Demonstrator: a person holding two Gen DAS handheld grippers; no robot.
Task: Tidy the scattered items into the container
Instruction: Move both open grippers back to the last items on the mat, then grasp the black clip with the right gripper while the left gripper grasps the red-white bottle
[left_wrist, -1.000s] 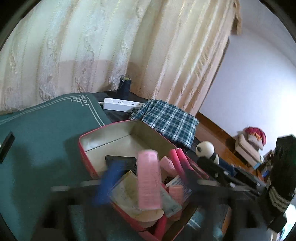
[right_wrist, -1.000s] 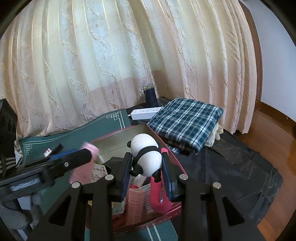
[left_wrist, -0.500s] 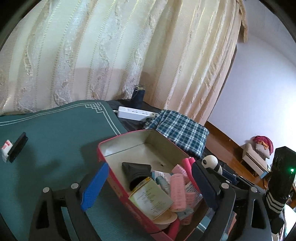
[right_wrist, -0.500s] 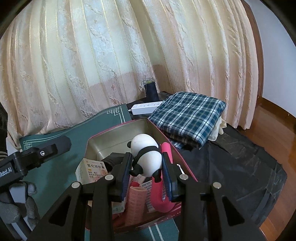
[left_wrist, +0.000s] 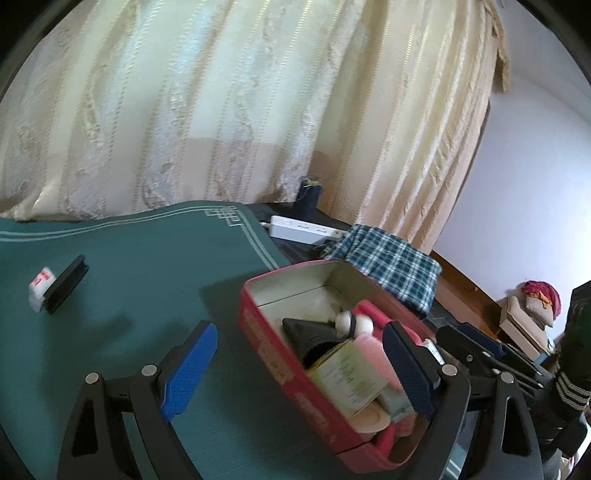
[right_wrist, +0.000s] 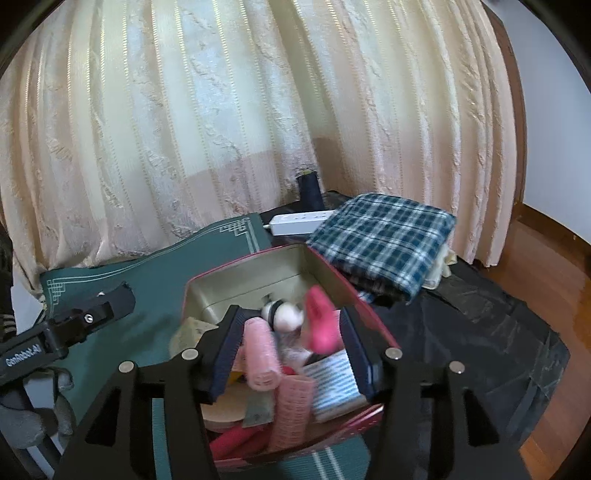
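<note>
A red tin box (left_wrist: 269, 354) stands on the green mat, also in the right wrist view (right_wrist: 236, 269). It holds pink hair rollers (right_wrist: 260, 350), a small panda figure (right_wrist: 284, 314) (left_wrist: 351, 323), a carton (left_wrist: 347, 373) and other items. My right gripper (right_wrist: 291, 350) is open over the box, the panda lying loose below it. My left gripper (left_wrist: 295, 365) is open and empty, straddling the box's left wall. A black item with a white tag (left_wrist: 61, 284) lies on the mat at the left.
A green mat (left_wrist: 140, 266) covers the table. Behind the box are a folded plaid cloth (right_wrist: 384, 236), a white power strip (right_wrist: 299, 223) and a dark thread spool (right_wrist: 310, 188). Curtains hang behind. Wooden floor lies to the right.
My right gripper opened and let the panda drop into the box. My left gripper let go of a pink roller earlier and swung left, towards the black item on the mat.
</note>
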